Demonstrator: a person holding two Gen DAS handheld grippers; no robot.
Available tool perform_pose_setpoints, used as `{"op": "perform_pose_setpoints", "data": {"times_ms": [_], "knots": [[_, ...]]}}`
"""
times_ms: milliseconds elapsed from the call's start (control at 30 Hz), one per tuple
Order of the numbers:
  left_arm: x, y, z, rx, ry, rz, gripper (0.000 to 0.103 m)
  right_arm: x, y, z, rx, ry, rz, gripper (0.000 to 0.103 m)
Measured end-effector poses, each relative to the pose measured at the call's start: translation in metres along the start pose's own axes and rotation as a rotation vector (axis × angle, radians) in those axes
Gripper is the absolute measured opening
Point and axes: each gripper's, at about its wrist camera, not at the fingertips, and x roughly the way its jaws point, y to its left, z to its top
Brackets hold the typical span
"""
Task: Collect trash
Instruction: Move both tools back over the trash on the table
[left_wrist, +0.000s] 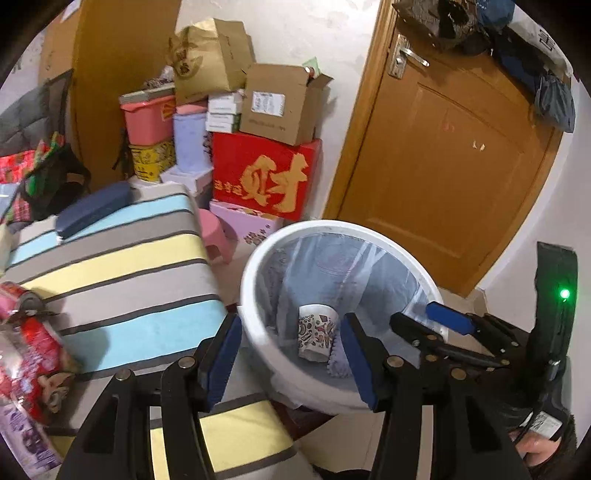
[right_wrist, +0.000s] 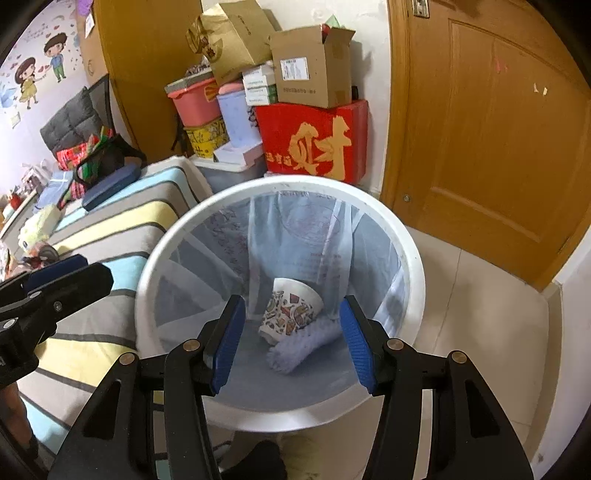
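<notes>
Both grippers hang over a white trash bin (right_wrist: 413, 258) lined w/ a clear plastic bag (right_wrist: 295, 229). Left gripper (left_wrist: 291, 354) is open, blue pads (left_wrist: 356, 363) spread apart w/ nothing between them; seen from its own cam it frames the bin's near rim. Right gripper (right_wrist: 291, 343) is also open, pads (right_wrist: 356, 347) wide and empty, pointing down into the bin mouth. In the left wrist view the right gripper (left_wrist: 439, 325) shows at the right edge, just above the bin rim, jaws parted. In the right wrist view the left gripper (right_wrist: 62, 277) pokes in from the left, over the bed edge.

Trash: a paper cup (right_wrist: 291, 312) w/ a colourful printed pattern lies tilted on its side at the bin's bottom, mouth toward upper right. Touching it, partly under it, is a pale crumpled piece (right_wrist: 295, 345), prob. a tissue or paper towel, hard to tell thru the glare. Same cup (left_wrist: 317, 334) shows in the left view, leaning on the bag wall.

Bin stands on a pale tile floor (right_wrist: 480, 332), just beside a bed w/ a striped cover (left_wrist: 122, 273) in blue, yellow, grey. A dark blue case (left_wrist: 94, 210) lies on the cover. Behind the bin: stacked boxes incl. a red carton (left_wrist: 266, 173) w/ gold characters, an open cardboard box (left_wrist: 284, 103) on top of it, a pink stool (left_wrist: 216, 234). Wooden door (left_wrist: 443, 166) at right, closed.
</notes>
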Motion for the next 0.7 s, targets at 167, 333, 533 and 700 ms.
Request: {"op": "perform_pose_setpoints", "data": {"times_ms": [167,333,533,700], "knots": [[-0.030,0.014,-0.010,-0.037,-0.037,0.025,0.057,-0.016,0.013,-0.002,-0.016,-0.044,0.014,0.055],[-0.062,0.031,-0.021,-0.065,-0.081,0.064,0.062,-0.030,0.032,-0.005,-0.036,-0.083,0.049,0.055],[-0.101,0.062,-0.044,-0.128,-0.125,0.124,0.062,-0.037,0.063,-0.009,-0.074,-0.110,0.112,0.055],[-0.126,0.095,-0.061,-0.177,-0.146,0.201,0.063,-0.040,0.092,-0.016,-0.107,-0.113,0.161,0.055]]}}
